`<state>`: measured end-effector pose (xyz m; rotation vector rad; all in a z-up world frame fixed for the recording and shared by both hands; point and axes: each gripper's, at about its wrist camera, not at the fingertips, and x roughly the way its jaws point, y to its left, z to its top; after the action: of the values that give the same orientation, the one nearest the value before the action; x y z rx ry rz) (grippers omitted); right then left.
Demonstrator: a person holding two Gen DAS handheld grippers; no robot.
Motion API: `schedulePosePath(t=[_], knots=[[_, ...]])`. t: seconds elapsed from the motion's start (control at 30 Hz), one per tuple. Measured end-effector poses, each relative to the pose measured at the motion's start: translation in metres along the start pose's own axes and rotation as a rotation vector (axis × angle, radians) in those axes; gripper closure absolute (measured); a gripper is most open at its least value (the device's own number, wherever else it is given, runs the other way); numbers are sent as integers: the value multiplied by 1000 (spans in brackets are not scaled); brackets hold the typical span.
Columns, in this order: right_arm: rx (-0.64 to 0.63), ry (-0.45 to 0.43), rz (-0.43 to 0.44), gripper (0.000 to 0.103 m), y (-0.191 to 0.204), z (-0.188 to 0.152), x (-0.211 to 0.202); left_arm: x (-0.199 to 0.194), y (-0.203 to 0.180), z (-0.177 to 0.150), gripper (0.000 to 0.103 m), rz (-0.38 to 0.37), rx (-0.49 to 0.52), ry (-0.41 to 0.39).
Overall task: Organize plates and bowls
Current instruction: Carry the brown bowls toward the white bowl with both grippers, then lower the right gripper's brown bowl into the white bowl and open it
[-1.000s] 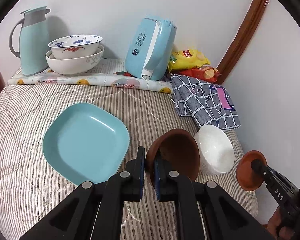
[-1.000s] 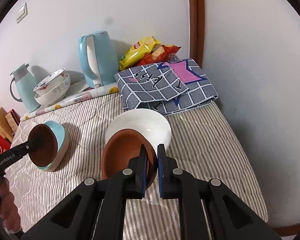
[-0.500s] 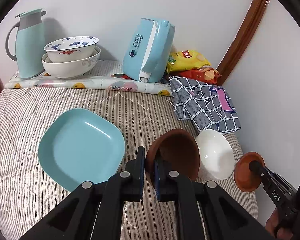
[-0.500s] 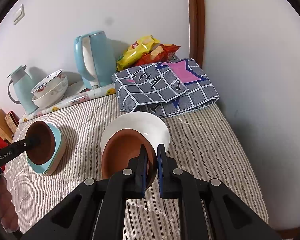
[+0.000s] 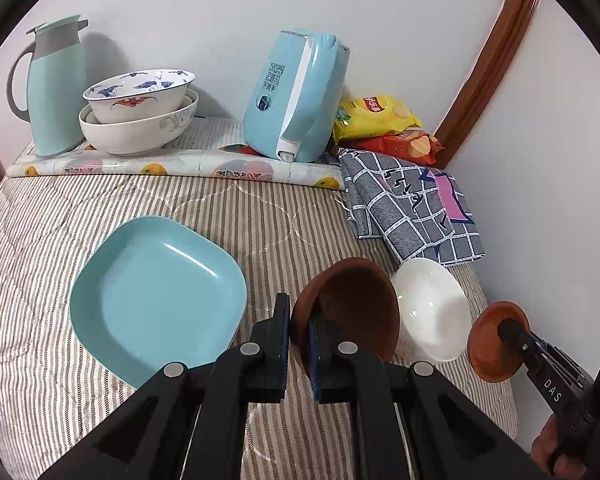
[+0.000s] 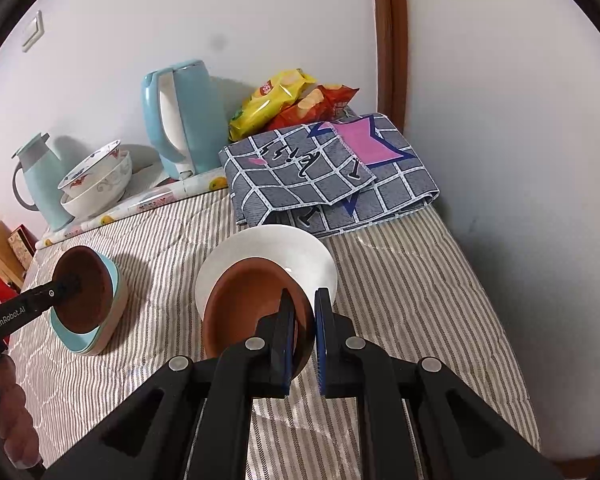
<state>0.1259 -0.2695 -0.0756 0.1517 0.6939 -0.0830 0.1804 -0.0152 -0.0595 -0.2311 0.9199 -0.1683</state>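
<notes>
The left gripper (image 5: 299,330) pinches the rim of a brown bowl (image 5: 352,308), held tilted above the striped bedding (image 5: 40,248), with the teal plate (image 5: 156,300) at its nine o'clock. The right gripper (image 6: 305,330) clamps a smaller brown dish (image 6: 248,304) directly over the white bowl (image 6: 272,248), which sits at its twelve o'clock.

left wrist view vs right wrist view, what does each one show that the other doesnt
Only the left wrist view shows the teal plate face-on, with its whole inside visible.

Only the right wrist view shows the wall switch and the boxes past the bed's left edge.

Both show each gripper shut on a brown bowl: left gripper on the larger brown bowl, right gripper on the smaller brown bowl, plus the white bowl, kettle and checked cloth.
</notes>
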Motion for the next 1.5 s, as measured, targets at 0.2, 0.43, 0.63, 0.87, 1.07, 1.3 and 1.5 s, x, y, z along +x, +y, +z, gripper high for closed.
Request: schedulePosePath(t=[0.2, 0.43, 0.63, 0.87, 1.07, 1.3, 1.5], knots=[[1, -2, 5, 94, 1, 2, 1, 1, 0, 1, 95, 2, -1, -2], [11, 1, 8, 94, -1, 3, 6, 5, -1, 6, 95, 3, -3, 2], [3, 11, 11, 94, -1, 5, 15, 12, -5, 9, 95, -1, -2, 10], [-31, 24, 9, 94, 6, 11, 34, 22, -18, 11, 95, 0, 26, 22], [-43, 54, 24, 94, 8, 13, 53, 32, -27, 14, 95, 6, 42, 30], [-64, 103, 37, 94, 11, 12, 77, 41, -28, 18, 95, 16, 39, 35], [-71, 129, 43, 93, 11, 13, 91, 51, -27, 21, 95, 25, 34, 44]])
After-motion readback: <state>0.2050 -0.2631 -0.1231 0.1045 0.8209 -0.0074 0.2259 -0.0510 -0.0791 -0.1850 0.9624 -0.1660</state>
